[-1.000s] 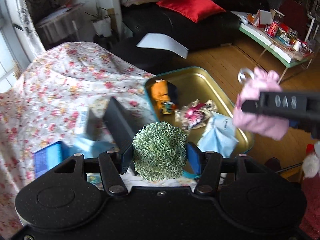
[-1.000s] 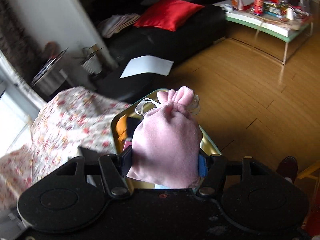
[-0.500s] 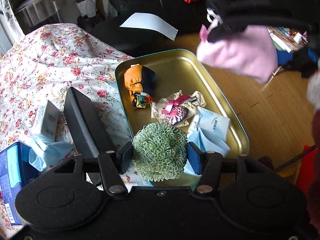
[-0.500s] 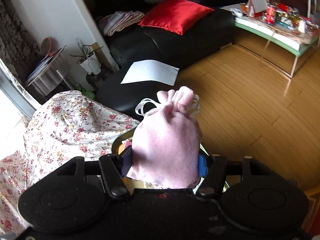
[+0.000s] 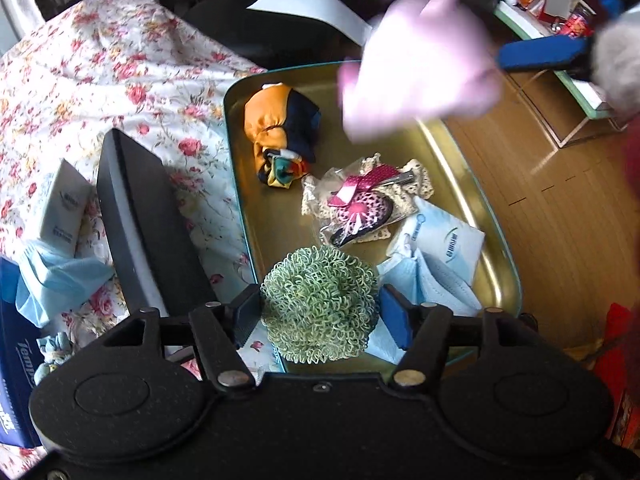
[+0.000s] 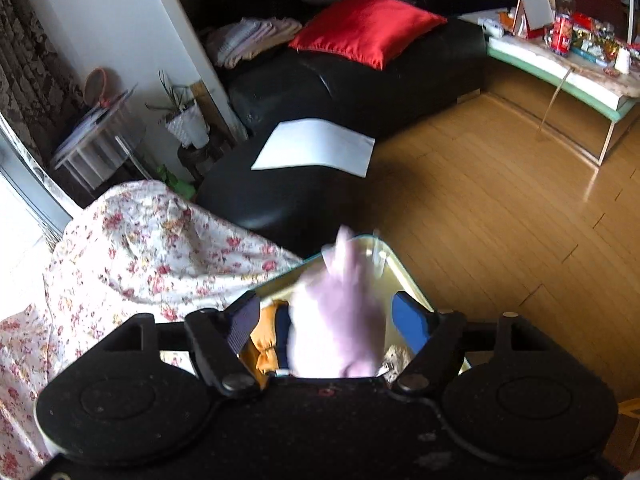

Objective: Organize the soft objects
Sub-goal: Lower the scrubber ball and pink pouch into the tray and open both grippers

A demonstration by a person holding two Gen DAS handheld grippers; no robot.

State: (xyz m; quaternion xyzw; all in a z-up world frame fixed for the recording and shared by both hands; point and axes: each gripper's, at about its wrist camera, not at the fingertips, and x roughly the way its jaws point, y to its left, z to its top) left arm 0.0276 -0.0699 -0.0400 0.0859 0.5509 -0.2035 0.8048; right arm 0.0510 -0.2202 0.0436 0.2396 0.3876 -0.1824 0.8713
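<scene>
Daylight from the left, glare on wood floor (image 6: 500, 208), pink pouch (image 5: 416, 68) motion-blurred, fisheye-bent edges

The pink pouch (image 5: 420, 68) is smeared by motion in both views, its drawstring top unreadable. The green loopy ball (image 5: 320, 304) hides the near tray (image 5: 496, 220) rim. The blue tissue box (image 5: 16, 360) is cut off at the left edge, its lettering incomplete.

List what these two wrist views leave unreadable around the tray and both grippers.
- Pink pouch: motion-blurred in both views; contact with the opening right gripper unclear.
- Green loop ball: left view; left gripper's body hides its underside.
- Gold tray: near rim hidden by that body.
- Blue box: cut by left edge.
</scene>
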